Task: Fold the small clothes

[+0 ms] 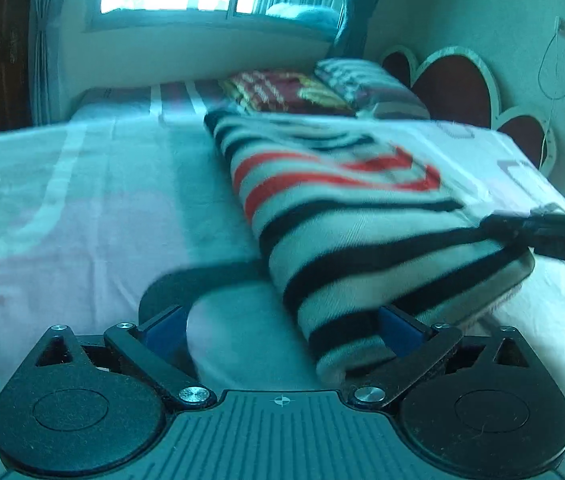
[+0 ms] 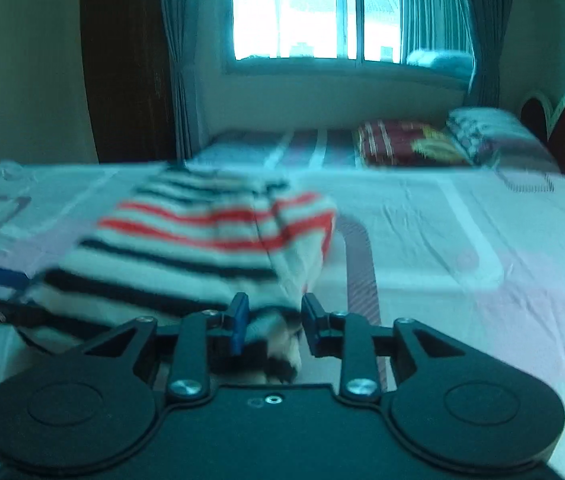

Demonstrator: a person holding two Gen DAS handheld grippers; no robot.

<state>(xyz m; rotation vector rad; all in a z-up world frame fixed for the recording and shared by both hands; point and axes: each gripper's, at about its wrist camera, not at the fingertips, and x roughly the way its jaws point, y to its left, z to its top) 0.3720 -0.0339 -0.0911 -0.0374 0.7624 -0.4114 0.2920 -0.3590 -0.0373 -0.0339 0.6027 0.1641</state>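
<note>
1. Between your right gripper's narrowly parted pads sits a corner of the folded white knit garment with black and red stripes; they have just loosened.
2. Your left gripper stands wide, the garment's edge against one pad.
3. It lies on the pale patterned bed sheet.

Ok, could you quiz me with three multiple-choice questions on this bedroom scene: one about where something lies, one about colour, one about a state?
1. Where does the striped garment lie?
A on the windowsill
B on the bed
C on the floor

2. Its stripes are:
A green and yellow
B blue only
C black and red

3. The left gripper has its jaws:
A wide open
B shut tight
C shut on a pillow

Answers: 1 B, it rests on the bed; 2 C, dark and red bands cross the pale cloth; 3 A, its jaws stand far apart.
</note>
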